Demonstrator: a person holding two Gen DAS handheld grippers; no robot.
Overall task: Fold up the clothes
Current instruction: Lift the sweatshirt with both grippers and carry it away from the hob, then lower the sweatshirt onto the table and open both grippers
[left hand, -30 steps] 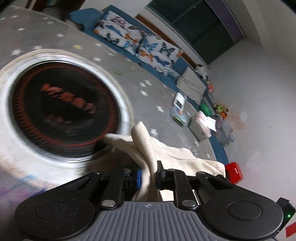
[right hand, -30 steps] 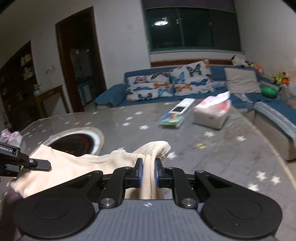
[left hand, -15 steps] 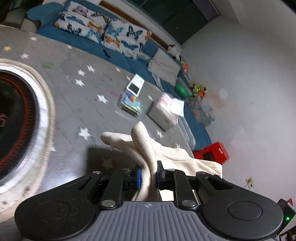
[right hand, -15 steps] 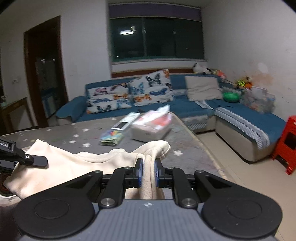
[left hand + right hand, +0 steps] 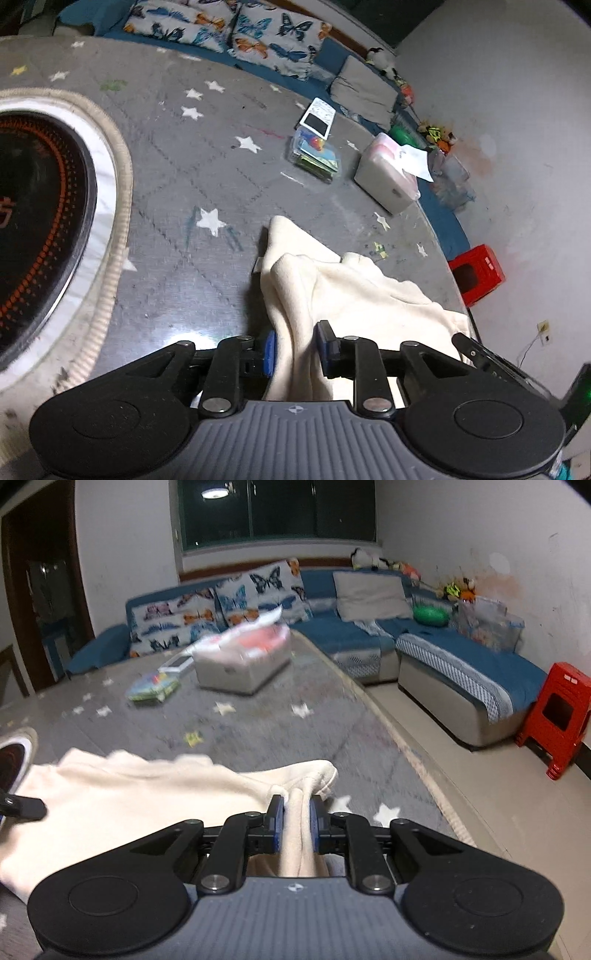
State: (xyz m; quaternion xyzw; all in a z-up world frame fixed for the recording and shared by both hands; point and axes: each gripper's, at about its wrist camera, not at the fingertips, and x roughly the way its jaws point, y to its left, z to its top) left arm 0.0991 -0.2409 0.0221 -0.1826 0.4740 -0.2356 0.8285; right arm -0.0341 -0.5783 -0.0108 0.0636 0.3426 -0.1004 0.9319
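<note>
Cream fleece: the garment (image 5: 354,295) fills the near middle of both my views, a soft pale cloth draped on the grey table (image 5: 207,155) near its right edge.
Hidden: its lower part runs under both gripper bodies, so I cannot tell what kind of garment it is or how much of it hangs off the near edge.
Blurred: in the right wrist view the tissue box (image 5: 242,664) and the far table are smeared; the print on the flat packet (image 5: 153,688) is unreadable.
Cut off: the round dark hotplate (image 5: 33,229) with orange rings is cropped at the left edge.
Left gripper (image 5: 294,352): jaws narrowly apart, pinching a bunched upright fold of the garment between the blue pads (image 5: 270,354).
Right gripper (image 5: 296,821): jaws close together, clamped on a rolled hem of the same cloth (image 5: 122,794), which stretches away to the left.
Between them: the tip of the left gripper shows at the left edge of the right wrist view, against the cloth.
Surface: grey cover with white stars (image 5: 210,221).
Far on the table: packet, white device (image 5: 317,120), tissue box.
Room: blue sofa (image 5: 461,664) with butterfly cushions (image 5: 258,590), red stool (image 5: 554,716) on the floor to the right, dark window (image 5: 273,509).
</note>
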